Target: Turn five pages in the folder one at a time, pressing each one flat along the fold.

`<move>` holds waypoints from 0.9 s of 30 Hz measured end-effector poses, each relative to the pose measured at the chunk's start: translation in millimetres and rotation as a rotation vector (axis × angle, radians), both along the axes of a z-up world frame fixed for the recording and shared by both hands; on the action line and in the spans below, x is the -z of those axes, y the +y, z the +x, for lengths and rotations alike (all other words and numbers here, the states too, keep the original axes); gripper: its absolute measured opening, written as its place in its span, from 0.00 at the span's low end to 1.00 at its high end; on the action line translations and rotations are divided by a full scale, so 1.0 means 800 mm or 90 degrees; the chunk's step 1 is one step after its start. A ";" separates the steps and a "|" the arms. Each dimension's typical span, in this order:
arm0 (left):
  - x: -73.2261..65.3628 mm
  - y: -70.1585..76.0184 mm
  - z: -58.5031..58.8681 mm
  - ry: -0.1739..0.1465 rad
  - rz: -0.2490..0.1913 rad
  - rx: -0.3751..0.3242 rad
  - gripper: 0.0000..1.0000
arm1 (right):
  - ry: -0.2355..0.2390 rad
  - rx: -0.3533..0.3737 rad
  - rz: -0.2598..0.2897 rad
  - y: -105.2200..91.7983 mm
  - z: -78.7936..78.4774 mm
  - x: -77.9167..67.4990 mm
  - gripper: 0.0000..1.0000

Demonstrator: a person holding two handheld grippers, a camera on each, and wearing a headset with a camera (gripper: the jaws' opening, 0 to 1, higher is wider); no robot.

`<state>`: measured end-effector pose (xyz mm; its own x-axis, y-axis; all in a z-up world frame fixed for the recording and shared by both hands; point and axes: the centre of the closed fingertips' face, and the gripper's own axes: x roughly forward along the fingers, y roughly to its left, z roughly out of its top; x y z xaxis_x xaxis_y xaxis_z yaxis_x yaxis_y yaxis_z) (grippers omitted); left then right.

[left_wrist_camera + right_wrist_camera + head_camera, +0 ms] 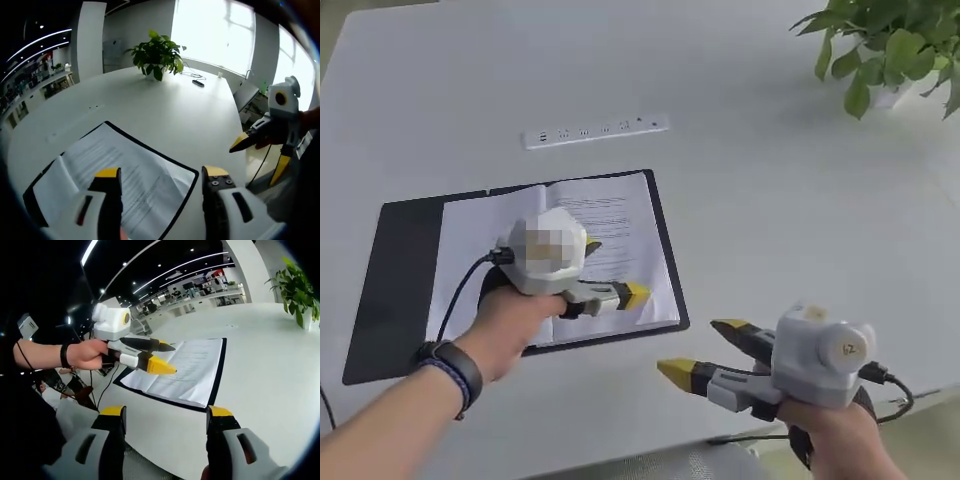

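Closest to the camera, at the near edge of the white counter [770, 200], the right claw [698, 347] was held in the person's right hand [840, 430]. Its two yellow-tipped jaws stood wide apart with nothing between them. Further in, the black folder [395, 290] lay open and flat on the counter. The left claw [615, 270] was over the printed page [620, 210] on the right side of the folder, also spread wide and holding nothing. Whether it touched the paper I could not tell. Behind the folder lay a white power strip [595, 131], apart from it. At the far right corner stood a green plant [885, 40].
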<state>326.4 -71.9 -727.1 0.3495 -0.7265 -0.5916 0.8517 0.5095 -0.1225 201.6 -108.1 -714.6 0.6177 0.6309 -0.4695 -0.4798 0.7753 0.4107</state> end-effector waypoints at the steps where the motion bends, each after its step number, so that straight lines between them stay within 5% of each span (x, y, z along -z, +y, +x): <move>1: 0.004 -0.005 0.001 0.004 -0.002 0.000 0.64 | 0.001 0.001 0.000 0.000 -0.001 0.000 0.64; 9: 0.046 -0.027 -0.003 0.020 0.035 0.006 0.65 | 0.003 0.011 0.001 -0.006 -0.005 -0.001 0.67; 12: 0.072 -0.030 -0.006 0.022 0.082 0.038 0.65 | 0.004 0.013 0.004 -0.007 -0.005 -0.001 0.68; 17: 0.091 -0.036 -0.007 0.042 0.089 0.019 0.68 | 0.007 0.019 0.000 -0.015 -0.007 -0.001 0.69; 21: 0.100 -0.037 -0.008 0.034 0.107 0.009 0.68 | 0.013 0.027 0.004 -0.018 -0.008 0.001 0.69; 23: 0.102 -0.034 -0.007 0.014 0.124 0.012 0.66 | 0.015 0.025 0.002 -0.018 -0.009 0.004 0.69; 27: 0.101 -0.031 -0.007 0.011 0.120 0.016 0.65 | 0.022 0.022 0.002 -0.015 -0.010 0.008 0.69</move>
